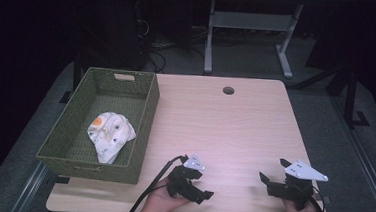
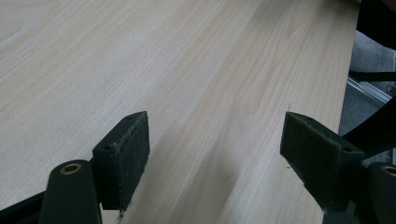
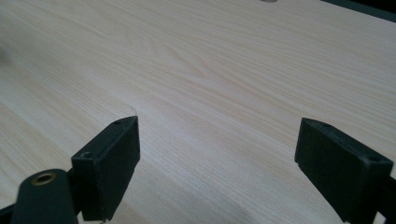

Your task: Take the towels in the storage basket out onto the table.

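Both grippers, left and right, hover with fingers wide and empty near the bench's front edge. The cloth lies in the basket at the left edge, so the work looks finished or paused; any next move means reaching left to it

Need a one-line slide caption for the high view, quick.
Both open grippers, left and right, hover over the light wooden table; patterned white cloth lies in the green woven basket.
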{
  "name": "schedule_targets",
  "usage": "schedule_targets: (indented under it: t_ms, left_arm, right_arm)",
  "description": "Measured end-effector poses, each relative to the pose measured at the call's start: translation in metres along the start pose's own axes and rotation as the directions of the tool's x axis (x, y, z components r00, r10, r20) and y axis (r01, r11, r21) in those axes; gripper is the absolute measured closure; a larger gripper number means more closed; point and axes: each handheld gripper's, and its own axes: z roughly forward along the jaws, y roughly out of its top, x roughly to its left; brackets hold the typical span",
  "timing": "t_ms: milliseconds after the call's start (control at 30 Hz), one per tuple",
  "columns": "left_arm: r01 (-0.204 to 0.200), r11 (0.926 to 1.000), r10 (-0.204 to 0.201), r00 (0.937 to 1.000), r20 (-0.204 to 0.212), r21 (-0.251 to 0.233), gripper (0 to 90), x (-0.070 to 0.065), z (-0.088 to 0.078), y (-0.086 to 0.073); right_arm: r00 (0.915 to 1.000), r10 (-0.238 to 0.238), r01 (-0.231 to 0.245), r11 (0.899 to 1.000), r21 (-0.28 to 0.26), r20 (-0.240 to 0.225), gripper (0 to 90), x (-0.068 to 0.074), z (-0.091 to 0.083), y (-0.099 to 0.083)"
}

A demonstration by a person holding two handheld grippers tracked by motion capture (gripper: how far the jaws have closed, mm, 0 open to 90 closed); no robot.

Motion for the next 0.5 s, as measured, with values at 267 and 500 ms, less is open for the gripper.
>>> schedule_targets:
  t_ms: [267, 500]
  left_arm:
    - [-0.008, 0.9998, 0.008, 1.0000, 0.000, 0.016, 23.4, 0.006, -0.005, 0.007]
    - [-0.001, 0.9998, 0.001, 0.9998, -0.022, 0.019, 22.9, 0.015, -0.016, 0.018]
  right_arm:
    - [1.0000, 0.004, -0.004, 1.000, 0.001, 0.005, 13.7, 0.001, 0.000, 0.000]
    - [0.9999, -0.005, 0.005, 1.000, -0.002, 0.010, 13.7, 0.002, 0.000, 0.003]
